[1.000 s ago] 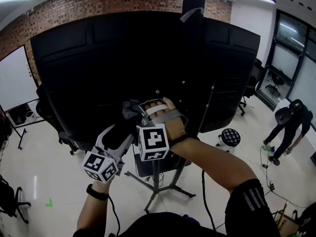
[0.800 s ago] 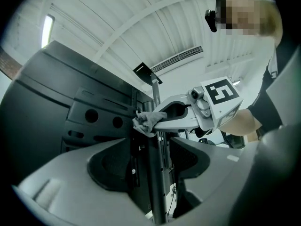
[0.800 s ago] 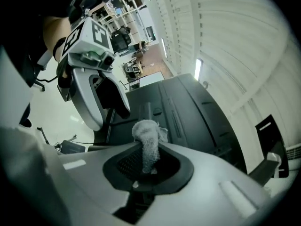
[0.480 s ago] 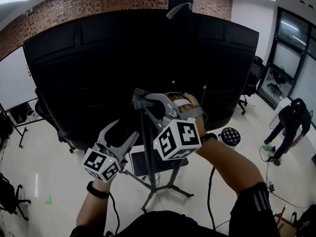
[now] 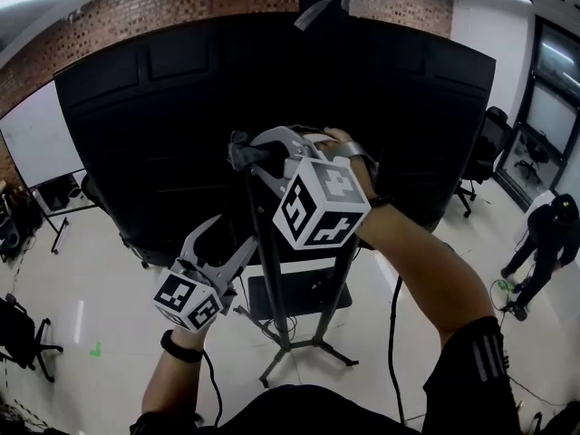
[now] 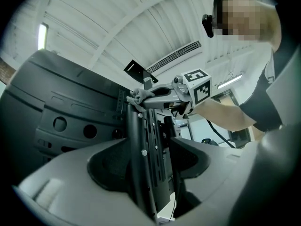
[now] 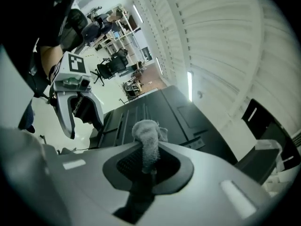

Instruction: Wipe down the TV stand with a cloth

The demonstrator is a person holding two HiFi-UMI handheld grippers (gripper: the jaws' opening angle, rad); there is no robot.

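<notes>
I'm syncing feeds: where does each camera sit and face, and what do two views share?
Head view: on head, facing down at TV back, stand pole; both forearms show.
Left gripper view: on left gripper, along open jaws flanking pole; right forearm shows.
Right gripper view: on right gripper, along jaws shut on cloth; left gripper shows.
Shared: the cloth.

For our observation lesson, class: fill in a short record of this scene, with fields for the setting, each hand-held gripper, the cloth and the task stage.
Setting: back of a large black TV on its stand, with a brick wall behind
Left hand-held gripper: jaws apart, stand's column between them; contact unclear
Right hand-held gripper: shut on the grey cloth
Cloth: bunched, sticks out past the jaws, at the top of the column
Task stage: probably wiping the upper column
</notes>
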